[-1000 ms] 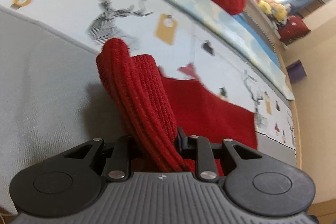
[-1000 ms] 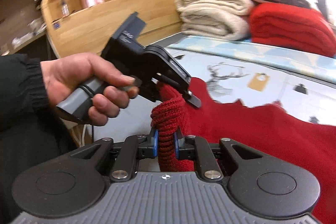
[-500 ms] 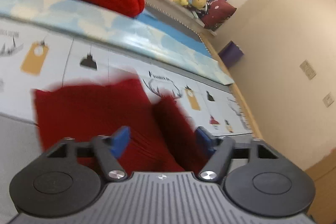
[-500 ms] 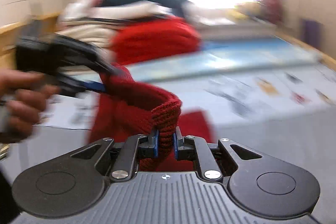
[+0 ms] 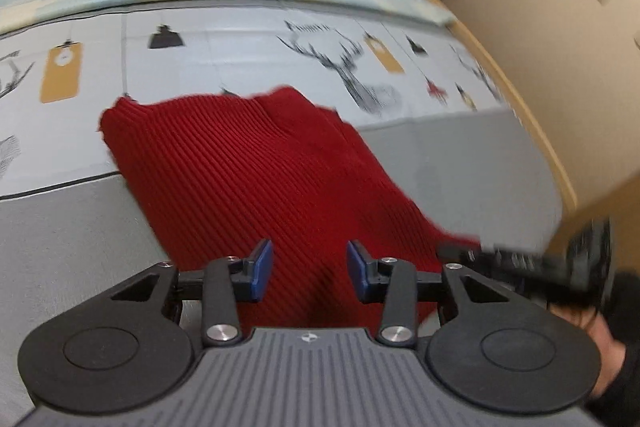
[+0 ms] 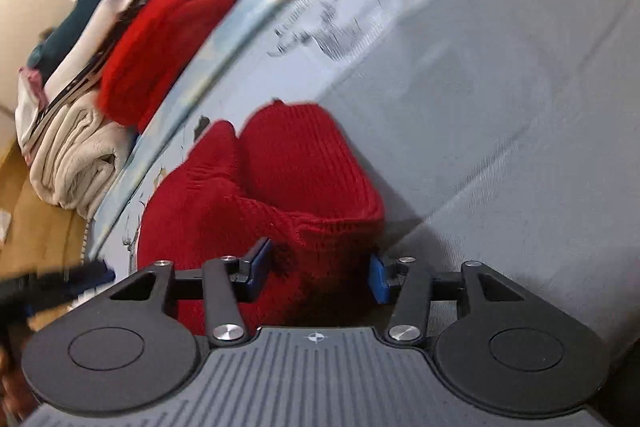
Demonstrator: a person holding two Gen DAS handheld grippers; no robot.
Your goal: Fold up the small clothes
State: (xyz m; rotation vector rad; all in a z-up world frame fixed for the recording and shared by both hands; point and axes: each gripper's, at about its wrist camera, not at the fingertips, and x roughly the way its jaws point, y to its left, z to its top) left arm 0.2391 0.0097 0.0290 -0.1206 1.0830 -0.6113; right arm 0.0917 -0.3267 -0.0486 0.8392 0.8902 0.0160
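Red ribbed knit garment: soft, light, floppy; I'd pinch its 12 o'clock hem. Left hand-held gripper and right hand-held gripper: both released.

Right hand-held gripper: jaws apart, red knit lying between them on grey bedspread. Folded pile at upper left.

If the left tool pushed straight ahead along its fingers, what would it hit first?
Most likely the red knit garment, which fills the gap ahead of the open left tool. Beyond it lies the printed bed cover; depth is unclear.
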